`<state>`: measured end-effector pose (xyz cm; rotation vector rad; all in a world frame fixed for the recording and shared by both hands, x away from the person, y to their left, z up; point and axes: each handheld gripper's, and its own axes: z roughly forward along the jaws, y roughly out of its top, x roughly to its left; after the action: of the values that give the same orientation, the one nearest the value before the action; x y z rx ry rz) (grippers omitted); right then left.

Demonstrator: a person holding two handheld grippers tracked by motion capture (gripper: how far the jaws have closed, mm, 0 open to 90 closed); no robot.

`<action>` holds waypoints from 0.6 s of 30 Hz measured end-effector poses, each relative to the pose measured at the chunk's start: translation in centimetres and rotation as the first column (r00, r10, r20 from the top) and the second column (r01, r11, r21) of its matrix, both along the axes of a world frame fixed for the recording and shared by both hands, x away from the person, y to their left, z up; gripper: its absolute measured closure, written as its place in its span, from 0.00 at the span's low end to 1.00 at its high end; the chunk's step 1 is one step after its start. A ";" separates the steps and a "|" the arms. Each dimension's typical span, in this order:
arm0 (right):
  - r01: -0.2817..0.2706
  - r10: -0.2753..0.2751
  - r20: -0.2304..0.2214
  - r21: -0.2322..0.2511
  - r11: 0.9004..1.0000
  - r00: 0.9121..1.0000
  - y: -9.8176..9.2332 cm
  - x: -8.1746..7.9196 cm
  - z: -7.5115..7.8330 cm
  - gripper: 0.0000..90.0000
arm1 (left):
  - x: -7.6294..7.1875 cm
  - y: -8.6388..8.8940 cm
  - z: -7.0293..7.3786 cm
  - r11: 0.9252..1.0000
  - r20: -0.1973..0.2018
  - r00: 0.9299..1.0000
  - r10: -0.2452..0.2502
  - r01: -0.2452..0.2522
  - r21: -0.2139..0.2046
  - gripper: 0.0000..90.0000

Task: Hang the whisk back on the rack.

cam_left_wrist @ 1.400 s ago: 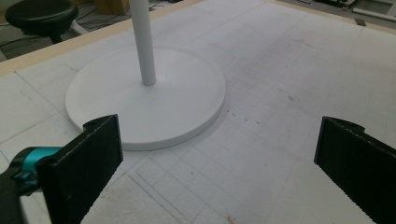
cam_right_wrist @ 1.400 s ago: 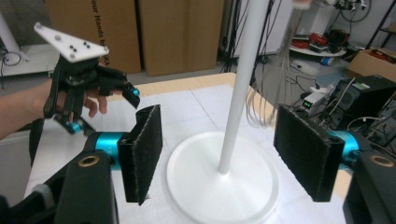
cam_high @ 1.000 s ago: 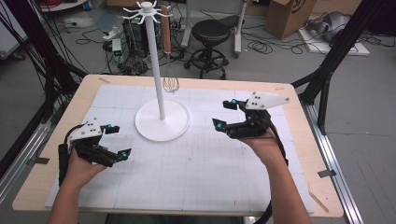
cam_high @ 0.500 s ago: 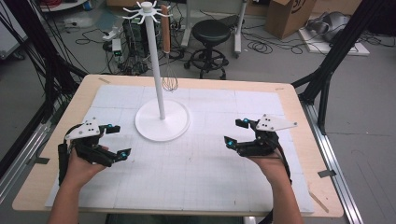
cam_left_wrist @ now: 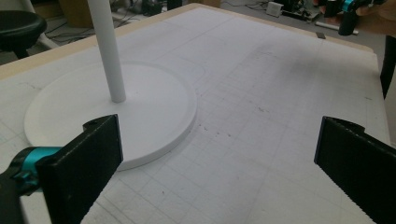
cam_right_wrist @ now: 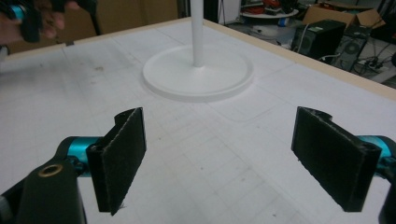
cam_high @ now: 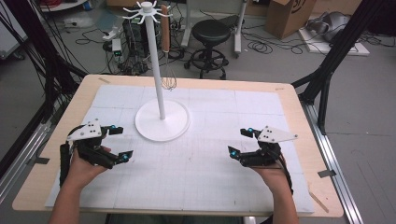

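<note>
A white stand with a round base and a tall pole rises at the middle back of the table; its base also appears in both gripper views. A wire whisk with a brown handle hangs from a hook at the stand's top. My left gripper rests low at the table's left, open and empty, its jaws wide apart. My right gripper sits at the table's right, likewise open with nothing between the jaws.
A white gridded mat covers the wooden table. Beyond the far edge stand a black stool, cables and cardboard boxes. Black frame legs flank the table.
My right gripper has drawn back from beside the stand's base toward the near right of the table and lowered. The left gripper has stayed put.
</note>
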<state>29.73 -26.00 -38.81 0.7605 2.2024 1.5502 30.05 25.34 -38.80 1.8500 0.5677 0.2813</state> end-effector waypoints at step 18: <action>0.024 -0.024 -0.015 0.014 1.000 1.000 -0.8 0.1 -0.7 0.19 | 0.4 -1.2 -0.5 0.999 -0.013 1.000 -0.016 0.017 0.032 0.02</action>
<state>29.80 -26.79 -39.56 0.8026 2.1874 1.5545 30.46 24.14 -39.26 1.8879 0.5592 0.2694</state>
